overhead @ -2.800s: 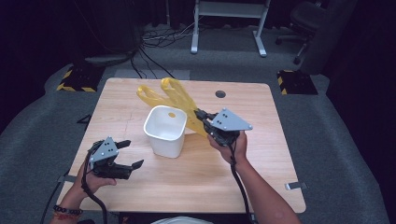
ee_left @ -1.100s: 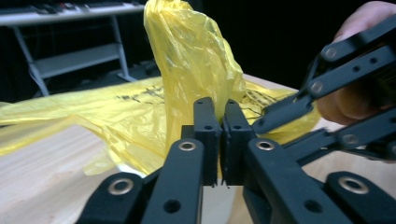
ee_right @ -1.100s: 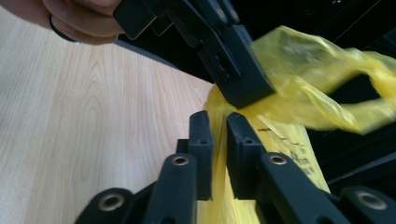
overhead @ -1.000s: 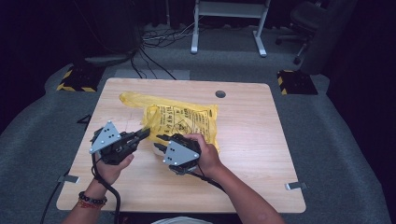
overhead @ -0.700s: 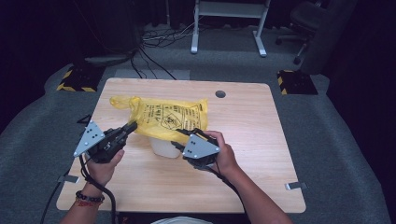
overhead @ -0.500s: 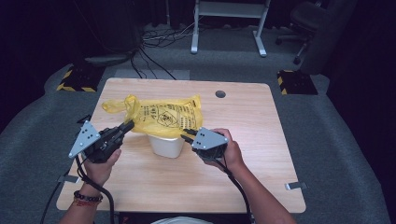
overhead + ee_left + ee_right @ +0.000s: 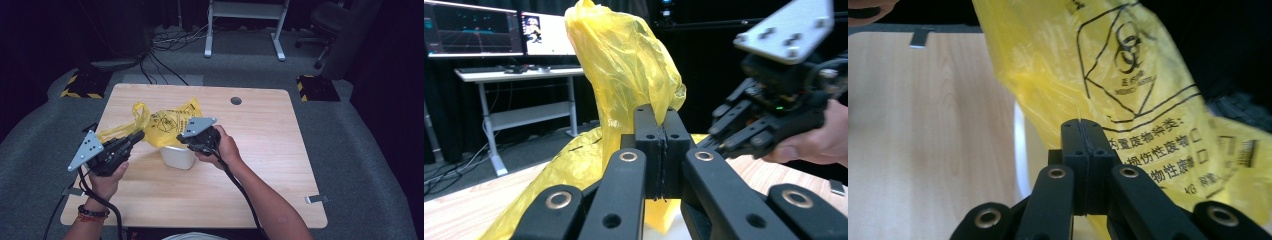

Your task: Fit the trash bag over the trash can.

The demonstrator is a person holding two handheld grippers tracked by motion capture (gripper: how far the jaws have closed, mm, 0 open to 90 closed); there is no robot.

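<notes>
A yellow plastic bag [image 7: 162,122] with black biohazard print hangs spread over a small white bin [image 7: 177,156] at the table's middle. My left gripper [image 7: 136,136] is shut on the bag's left edge; in the left gripper view its jaws pinch the yellow film [image 7: 658,116], which rises above them. My right gripper [image 7: 183,138] is shut on the bag's right edge, just above the bin's rim. In the right gripper view the printed bag [image 7: 1128,75] fills the space above the closed jaws, and the bin's white rim [image 7: 1019,150] shows at their left.
The wooden table [image 7: 280,165] has a round cable hole [image 7: 236,100] at its back. A white desk frame [image 7: 245,20] and an office chair [image 7: 330,20] stand on the floor behind. Black-and-yellow floor plates [image 7: 80,85] flank the table's far corners.
Both grippers have taken hold of the bag and brought it from the table's back over the white bin. In the last half second they drew closer together with it.
</notes>
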